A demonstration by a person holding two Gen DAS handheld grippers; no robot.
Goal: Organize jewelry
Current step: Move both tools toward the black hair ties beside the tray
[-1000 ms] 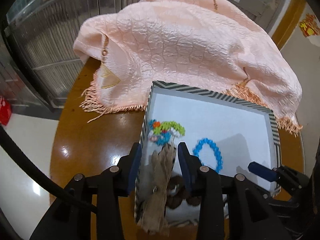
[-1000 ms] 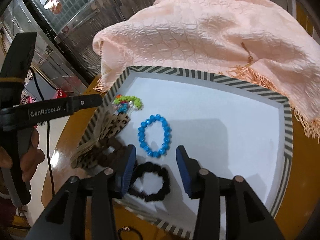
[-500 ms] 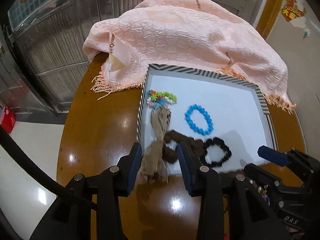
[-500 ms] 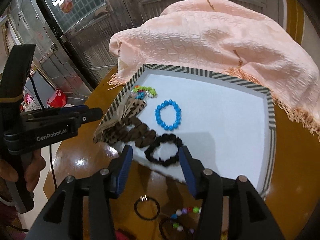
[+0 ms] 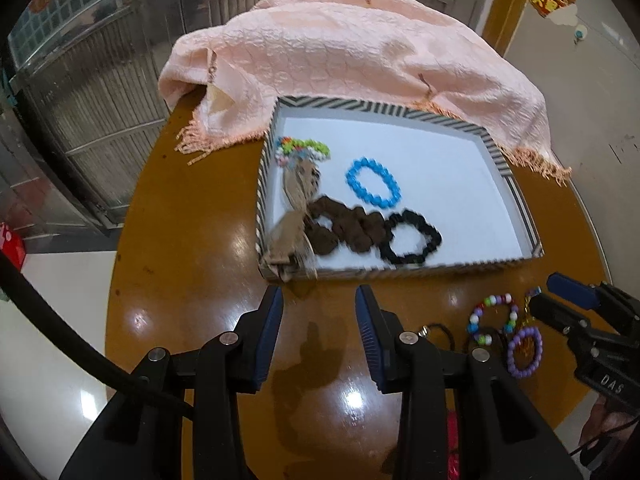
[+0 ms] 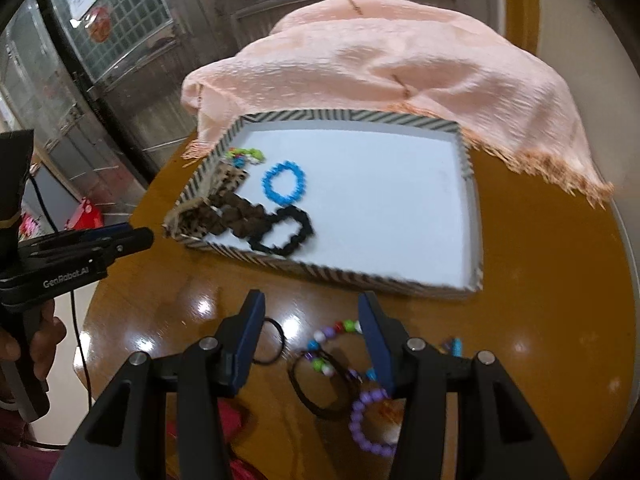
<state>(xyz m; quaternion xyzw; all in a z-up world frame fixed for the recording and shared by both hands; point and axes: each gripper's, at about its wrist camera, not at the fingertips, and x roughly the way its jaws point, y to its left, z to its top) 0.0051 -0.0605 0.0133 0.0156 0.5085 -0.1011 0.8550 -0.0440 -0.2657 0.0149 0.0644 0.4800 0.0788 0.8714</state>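
Both jaws stand wide with nothing in them: your left gripper (image 5: 319, 320) hovers over bare worktop (image 5: 192, 240) just short of the tray (image 5: 516, 196), your right gripper (image 6: 311, 334) over loose beaded bracelets (image 6: 340, 344). Inside the tray lie a blue bracelet (image 5: 373, 182), black scrunchie (image 5: 412, 237) and brown scrunchie (image 5: 344, 230).
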